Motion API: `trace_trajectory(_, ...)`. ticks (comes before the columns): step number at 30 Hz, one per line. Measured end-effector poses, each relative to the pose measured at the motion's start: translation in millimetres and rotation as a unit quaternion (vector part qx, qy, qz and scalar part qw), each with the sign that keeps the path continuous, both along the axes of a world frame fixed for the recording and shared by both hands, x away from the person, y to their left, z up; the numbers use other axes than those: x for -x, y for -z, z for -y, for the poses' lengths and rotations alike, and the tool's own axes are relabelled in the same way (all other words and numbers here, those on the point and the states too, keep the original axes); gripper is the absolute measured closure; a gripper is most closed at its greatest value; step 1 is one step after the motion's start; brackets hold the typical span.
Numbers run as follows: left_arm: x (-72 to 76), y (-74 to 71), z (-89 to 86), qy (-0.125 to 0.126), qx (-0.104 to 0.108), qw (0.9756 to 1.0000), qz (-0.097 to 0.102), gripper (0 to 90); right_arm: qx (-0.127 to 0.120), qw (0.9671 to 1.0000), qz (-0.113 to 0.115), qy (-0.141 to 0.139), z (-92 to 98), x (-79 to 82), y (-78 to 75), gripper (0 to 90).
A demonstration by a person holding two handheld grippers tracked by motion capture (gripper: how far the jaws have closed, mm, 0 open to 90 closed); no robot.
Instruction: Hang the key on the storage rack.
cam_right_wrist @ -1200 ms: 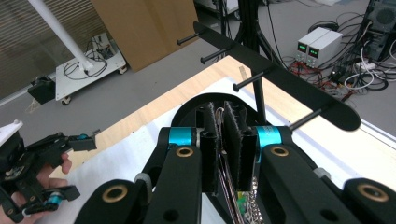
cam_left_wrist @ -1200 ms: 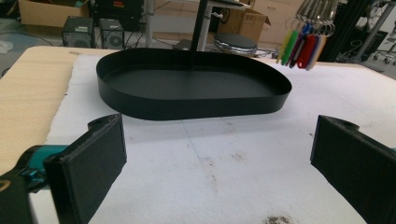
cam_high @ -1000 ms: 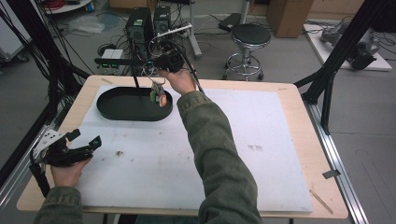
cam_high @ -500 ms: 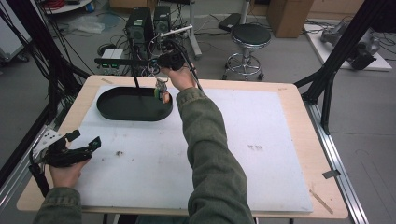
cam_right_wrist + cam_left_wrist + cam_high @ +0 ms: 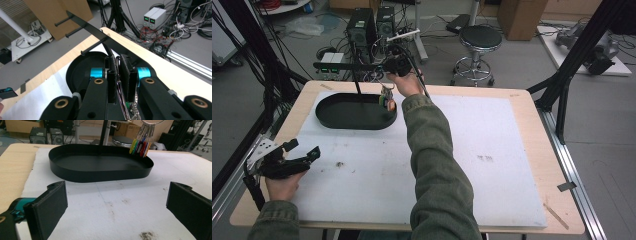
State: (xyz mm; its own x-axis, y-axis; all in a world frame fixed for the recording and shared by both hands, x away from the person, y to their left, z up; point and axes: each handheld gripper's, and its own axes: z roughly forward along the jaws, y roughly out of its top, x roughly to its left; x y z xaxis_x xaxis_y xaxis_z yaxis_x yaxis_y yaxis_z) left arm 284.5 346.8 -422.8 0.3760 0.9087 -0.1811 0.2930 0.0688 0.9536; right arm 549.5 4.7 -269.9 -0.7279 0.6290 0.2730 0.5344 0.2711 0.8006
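Metal ring of keys with bright plastic tags point(image 5: 140, 143), yellow, green, blue, red and orange, hanging over the right-hand end of the shallow black oval tray point(image 5: 332, 121), tags dangling just above or against the rim there; contact hard to tell. Tray set near the far left corner of the white foam-topped worktop point(image 5: 492, 165), long axis running along the far edge. Thin black stand with a horizontal bar point(image 5: 343, 65) rising from the tray, pegs sticking out of the bar in the right gripper view.

Right gripper point(image 5: 119, 75) reached out over the far edge, jaws pressed together on the thin wire ring, chain and keys falling away beneath. Left gripper point(image 5: 116, 202) held low near the near left corner, jaws wide apart, nothing between them, looking across bare foam at the tray.

Probably light, but loose and jangly: stiff ring, free-swinging keys, weight hanging below any hold, so likely to sway and twist with each move. Smooth thin wire, apt to slip or rotate between flat pads. Best hold judged to be the ring itself at its top, well clear of the keys, leaving an open loop free for a peg.

Long axis close to vertical, ring uppermost, tags pointing down toward the tray. Ring plane hard to read from above; in the right gripper view, seemingly edge-on between the pads.
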Motion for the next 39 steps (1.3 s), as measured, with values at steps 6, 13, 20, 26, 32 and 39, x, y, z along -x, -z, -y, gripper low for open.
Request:
trace_trajectory(6, 0.0, 0.0, 0.7, 0.000, -0.002, 1.0000, -0.001, 3.9, 0.007, 0.9999, -0.002, 0.008, 1.8, -1.1, 2.3, 84.2)
trace_trajectory(13, 0.5, -0.5, 0.8, -0.003, -0.002, 1.0000, 0.003, 3.9, 0.012, 0.9999, -0.003, 0.012, 6.0, -1.3, 7.5, 83.5)
trace_trajectory(20, 0.0, -0.2, 1.3, -0.001, -0.002, 1.0000, 0.003, 3.9, -0.001, 0.9992, 0.008, 0.039, 12.9, 5.5, 6.3, 57.4)
trace_trajectory(26, 0.5, -0.6, 1.3, 0.000, -0.002, 1.0000, 0.003, 3.9, 0.025, 0.9960, 0.042, 0.075, 24.3, 17.7, -1.8, 32.4)
trace_trajectory(32, 1.1, -0.9, 1.0, -0.003, -0.002, 1.0000, 0.002, 3.9, 0.080, 0.9892, 0.071, 0.100, 37.4, 32.4, -1.7, 12.7)
trace_trajectory(39, 1.7, -1.5, 1.9, -0.003, -0.002, 1.0000, 0.003, 3.9, 0.087, 0.9873, 0.060, 0.119, 67.7, 48.8, 4.1, 0.4)
